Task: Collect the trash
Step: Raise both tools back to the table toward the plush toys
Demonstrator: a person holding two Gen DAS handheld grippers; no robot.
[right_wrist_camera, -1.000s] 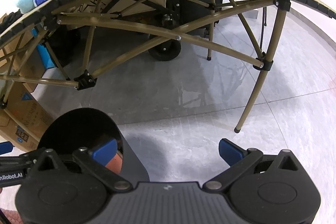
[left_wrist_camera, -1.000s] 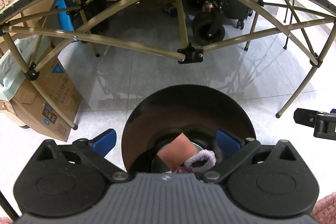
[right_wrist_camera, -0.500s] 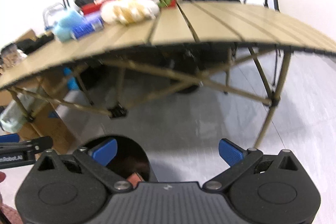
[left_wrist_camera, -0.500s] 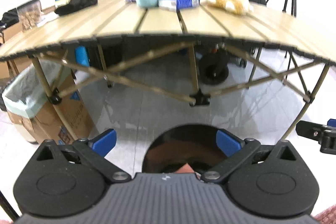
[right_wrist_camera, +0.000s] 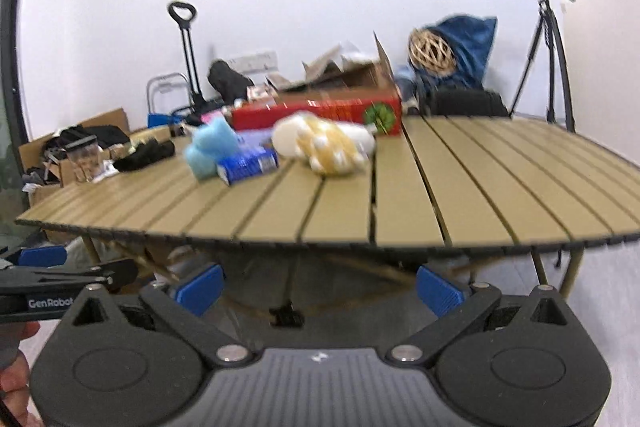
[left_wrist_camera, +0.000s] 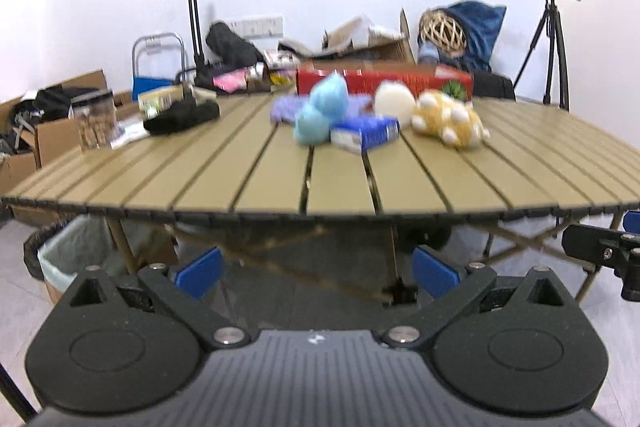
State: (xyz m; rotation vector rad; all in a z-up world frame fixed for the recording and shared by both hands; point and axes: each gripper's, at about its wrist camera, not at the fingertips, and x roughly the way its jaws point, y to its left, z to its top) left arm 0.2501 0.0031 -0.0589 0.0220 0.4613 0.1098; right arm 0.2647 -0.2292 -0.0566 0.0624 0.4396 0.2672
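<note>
Both grippers hang in front of a slatted tan table [left_wrist_camera: 340,183], just below its near edge. My left gripper [left_wrist_camera: 316,273] is open and empty, and so is my right gripper [right_wrist_camera: 320,291]. On the table lie a light blue plush [left_wrist_camera: 322,113], a blue and white box [left_wrist_camera: 366,133], a yellow spotted plush [left_wrist_camera: 450,123], a white round thing [left_wrist_camera: 394,103], a black cloth [left_wrist_camera: 182,117] and a clear jar [left_wrist_camera: 94,123]. The same blue plush [right_wrist_camera: 212,147], box [right_wrist_camera: 248,165] and yellow plush [right_wrist_camera: 328,143] show in the right wrist view.
A long red box [left_wrist_camera: 384,79] lies at the table's far side. A cardboard box lined with a pale green bag [left_wrist_camera: 76,255] stands on the floor at the left. A tripod [left_wrist_camera: 554,39] stands at the right, cardboard boxes [left_wrist_camera: 52,131] at the left wall. A hand [right_wrist_camera: 14,379] shows bottom left.
Both grippers have risen from above the black bin on the floor up to table height. The bin has dropped out of view and the tabletop things have come into view.
</note>
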